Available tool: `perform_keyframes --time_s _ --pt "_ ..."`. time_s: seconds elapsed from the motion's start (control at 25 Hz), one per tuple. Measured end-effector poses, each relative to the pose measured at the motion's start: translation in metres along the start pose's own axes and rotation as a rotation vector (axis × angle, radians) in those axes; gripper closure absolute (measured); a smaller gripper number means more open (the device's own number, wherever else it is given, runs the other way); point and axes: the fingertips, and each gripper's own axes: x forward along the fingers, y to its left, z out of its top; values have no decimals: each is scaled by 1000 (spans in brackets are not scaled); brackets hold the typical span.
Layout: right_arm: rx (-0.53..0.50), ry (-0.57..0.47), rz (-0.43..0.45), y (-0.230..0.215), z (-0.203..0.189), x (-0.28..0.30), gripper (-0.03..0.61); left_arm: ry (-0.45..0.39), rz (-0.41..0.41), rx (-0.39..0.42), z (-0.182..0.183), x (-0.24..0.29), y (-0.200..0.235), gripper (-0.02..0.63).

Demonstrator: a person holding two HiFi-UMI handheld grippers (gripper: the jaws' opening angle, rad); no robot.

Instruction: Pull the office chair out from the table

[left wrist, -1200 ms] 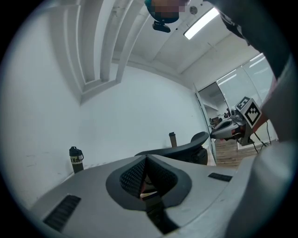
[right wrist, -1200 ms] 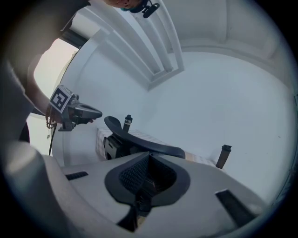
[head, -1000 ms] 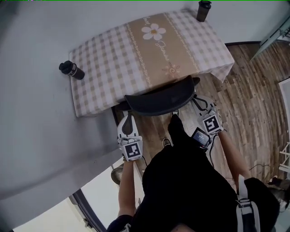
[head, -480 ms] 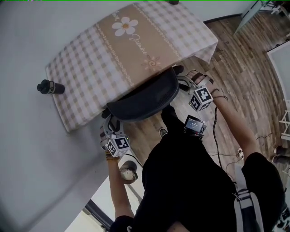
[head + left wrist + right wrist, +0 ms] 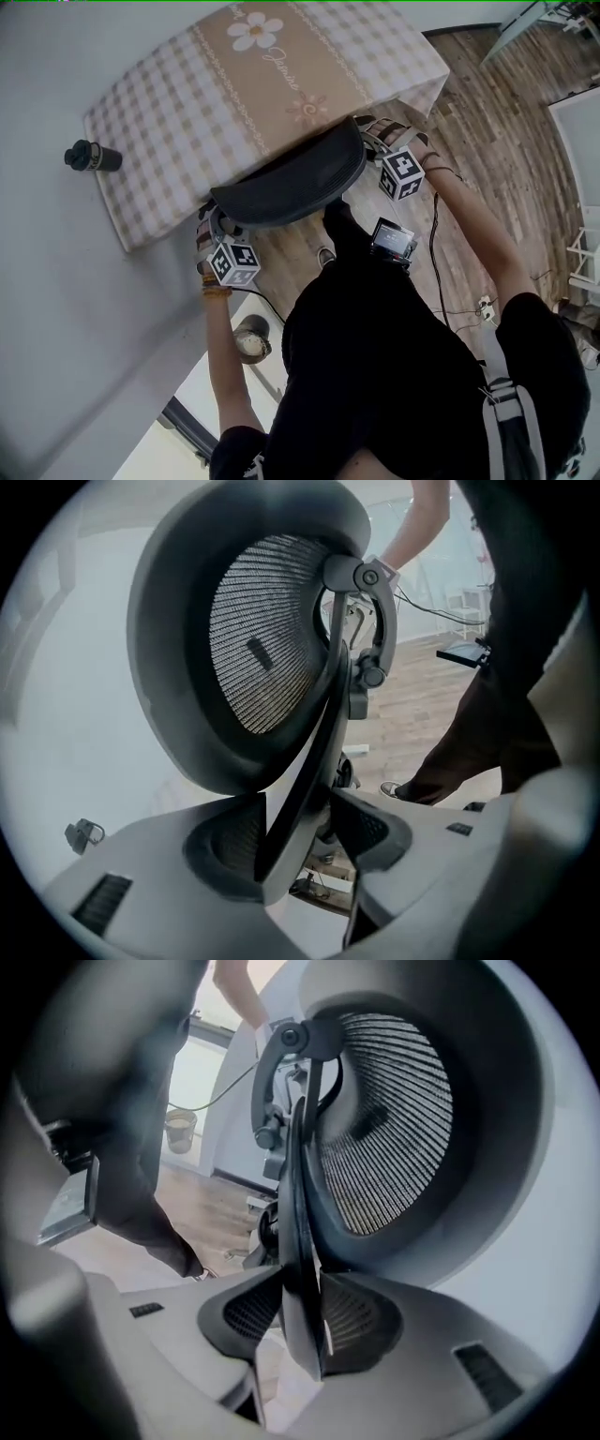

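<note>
The black mesh office chair's backrest (image 5: 291, 183) stands tucked against the table with the checked cloth (image 5: 169, 122). My left gripper (image 5: 217, 223) sits at the backrest's left edge. In the left gripper view its jaws (image 5: 300, 846) are opening, with the backrest's thin rim (image 5: 309, 761) between them and a gap on each side. At the backrest's right edge is my right gripper (image 5: 372, 142). Its jaws (image 5: 305, 1321) are closing, and the pads lie against both sides of the rim (image 5: 300, 1241).
A dark bottle (image 5: 92, 157) stands to the left of the table. The person's dark-clad legs and a shoe (image 5: 325, 255) are just behind the chair. A small pail (image 5: 251, 339) sits on the floor below the left arm. Wood floor (image 5: 487, 122) extends to the right.
Both grippers have dropped from behind the chair to the two side edges of its backrest. Their jaws, shut a second ago, now stand around the rim.
</note>
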Motion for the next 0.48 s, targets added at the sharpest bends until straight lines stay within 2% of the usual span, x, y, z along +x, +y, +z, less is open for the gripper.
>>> perform_keyframes --time_s 0.24,0.36,0.48 --pt "-109 72 16 3 -5 5 449 28 14 86 -3 5 0 377" --pt "-85 84 13 4 -3 6 448 57 18 111 -6 7 1 399" --pt "-51 84 15 5 -1 7 449 98 -13 77 -8 7 1 399"
